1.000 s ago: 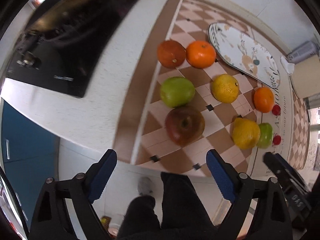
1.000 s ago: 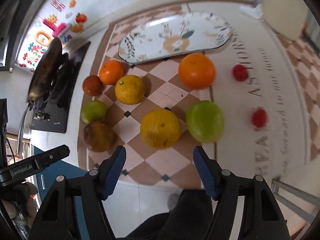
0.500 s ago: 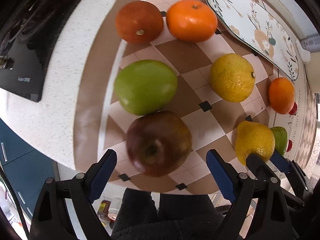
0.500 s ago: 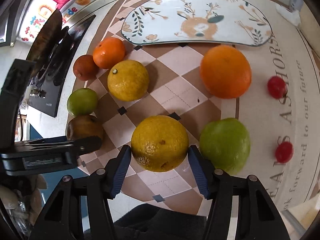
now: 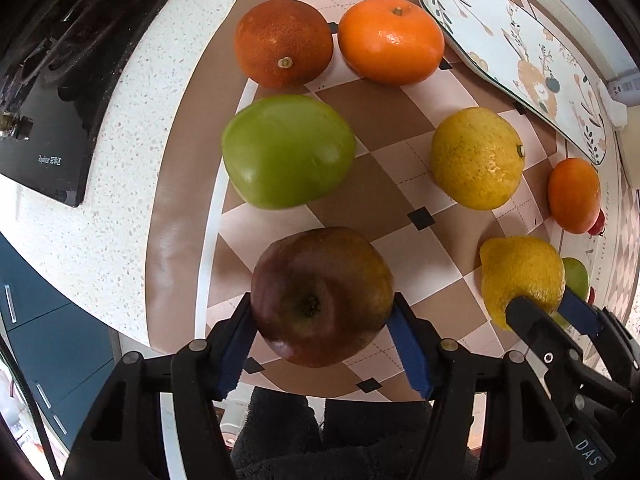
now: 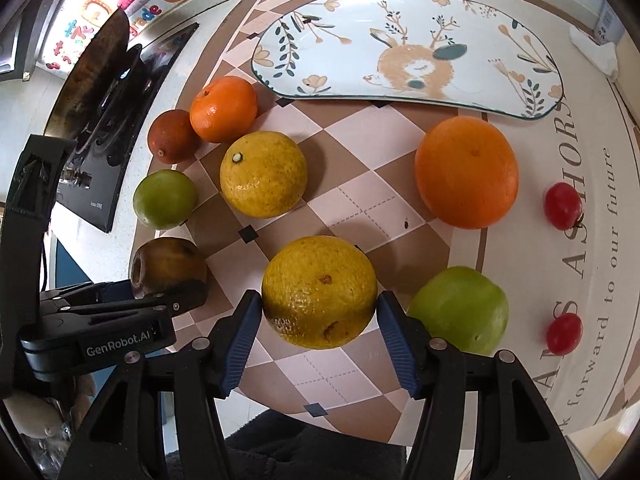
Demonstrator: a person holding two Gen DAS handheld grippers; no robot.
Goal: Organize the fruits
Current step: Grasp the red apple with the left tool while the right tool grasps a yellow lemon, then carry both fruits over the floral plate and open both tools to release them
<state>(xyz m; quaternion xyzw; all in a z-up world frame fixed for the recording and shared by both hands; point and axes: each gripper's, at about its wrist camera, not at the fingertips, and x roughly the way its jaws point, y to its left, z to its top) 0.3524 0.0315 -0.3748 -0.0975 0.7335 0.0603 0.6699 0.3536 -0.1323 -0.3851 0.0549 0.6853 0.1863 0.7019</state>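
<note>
gripping a dark red apple, the left gripper has both blue pads against its sides near the front edge of the checkered mat. the right gripper clamps a yellow citrus fruit the same way. in the left wrist view, the right gripper's fingers cover part of that citrus fruit and most of the green apple behind it. whether either held fruit rests on the mat cannot be determined. open mat lies between the yellow orange and the large orange. the rabbit-print plate at the far edge carries no fruit. two cherry tomatoes sit on the right margin.
</note>
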